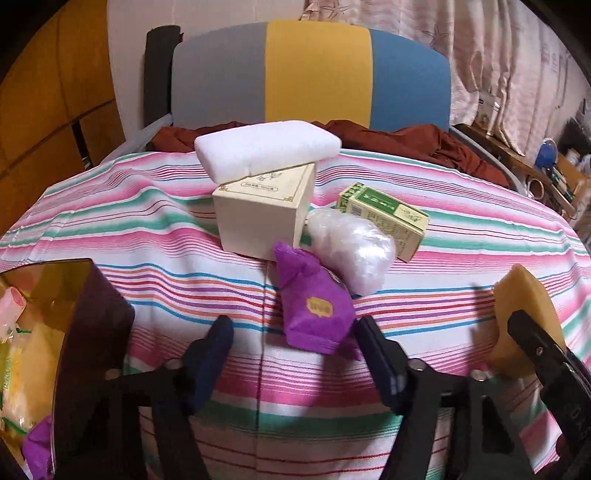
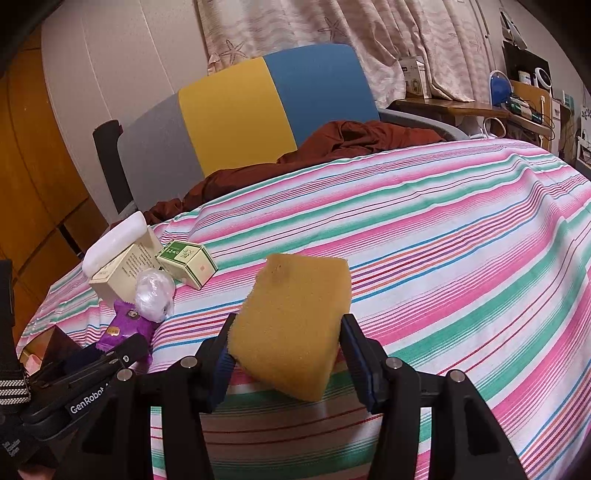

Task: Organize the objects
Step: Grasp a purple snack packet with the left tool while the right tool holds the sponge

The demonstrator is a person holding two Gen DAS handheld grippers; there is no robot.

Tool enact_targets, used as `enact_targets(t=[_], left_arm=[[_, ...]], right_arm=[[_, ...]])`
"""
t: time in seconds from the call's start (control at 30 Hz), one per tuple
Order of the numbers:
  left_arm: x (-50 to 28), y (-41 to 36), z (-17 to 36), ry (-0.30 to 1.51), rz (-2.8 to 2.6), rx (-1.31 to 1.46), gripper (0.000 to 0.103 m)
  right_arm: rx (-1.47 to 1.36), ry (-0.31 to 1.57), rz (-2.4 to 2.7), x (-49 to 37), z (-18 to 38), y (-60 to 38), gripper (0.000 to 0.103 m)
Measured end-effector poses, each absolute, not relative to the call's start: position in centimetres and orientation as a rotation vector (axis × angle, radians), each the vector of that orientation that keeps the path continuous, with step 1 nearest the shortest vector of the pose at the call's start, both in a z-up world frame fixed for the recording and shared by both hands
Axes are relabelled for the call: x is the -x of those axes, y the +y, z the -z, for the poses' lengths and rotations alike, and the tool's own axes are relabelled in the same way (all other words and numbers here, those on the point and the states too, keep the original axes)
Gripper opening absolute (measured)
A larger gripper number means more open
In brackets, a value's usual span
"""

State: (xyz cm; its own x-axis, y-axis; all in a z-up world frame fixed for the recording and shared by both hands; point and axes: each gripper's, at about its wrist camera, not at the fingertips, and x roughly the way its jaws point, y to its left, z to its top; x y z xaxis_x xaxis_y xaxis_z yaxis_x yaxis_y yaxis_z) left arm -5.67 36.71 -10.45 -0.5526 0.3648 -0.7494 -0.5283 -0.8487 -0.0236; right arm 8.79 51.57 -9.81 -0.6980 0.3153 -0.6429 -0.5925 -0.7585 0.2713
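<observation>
Presently, the right gripper (image 2: 286, 360) is found clamped on a yellow sponge (image 2: 295, 325), held above the striped cloth (image 2: 443, 258). The left gripper (image 1: 295, 354) is seen with fingers apart, either side of a purple packet (image 1: 314, 306) lying on the cloth. Just behind the packet, a clear plastic bundle (image 1: 351, 247), a cream box (image 1: 262, 214) topped by a white foam block (image 1: 266, 147), and a green carton (image 1: 384, 218) are clustered. A dark bin (image 1: 92, 295) holding items is noted at left.

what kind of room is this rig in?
Most likely a bedroom at home: a bed under a striped sheet with a padded headboard, curtains behind it, and a cluttered desk to the side.
</observation>
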Motion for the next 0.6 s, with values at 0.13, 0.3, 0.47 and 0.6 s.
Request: enact_targets(t=[0.13,0.3,0.47,0.6], left_arm=[[4.9,37.0,10.3,0.295,-2.346,1.035,0.046],[4.1,36.8,10.4,0.299,-2.342,1.015,0.033],[3.7,35.0,10.5,0.217,-2.353,1.051,0.031],[3.9,34.8,9.8,0.189,-2.403,1.040,0.093]], right_arm=[[0.793,0.640,-2.420,-8.8,9.7,51.6,0.054],[0.791,0.639,-2.420,-8.9,9.7,51.6,0.054],[0.792,0.642,-2.421,-8.9,9.7,51.7,0.054],[0.791,0.646,-2.421,-8.9,9.7,51.7,0.054]])
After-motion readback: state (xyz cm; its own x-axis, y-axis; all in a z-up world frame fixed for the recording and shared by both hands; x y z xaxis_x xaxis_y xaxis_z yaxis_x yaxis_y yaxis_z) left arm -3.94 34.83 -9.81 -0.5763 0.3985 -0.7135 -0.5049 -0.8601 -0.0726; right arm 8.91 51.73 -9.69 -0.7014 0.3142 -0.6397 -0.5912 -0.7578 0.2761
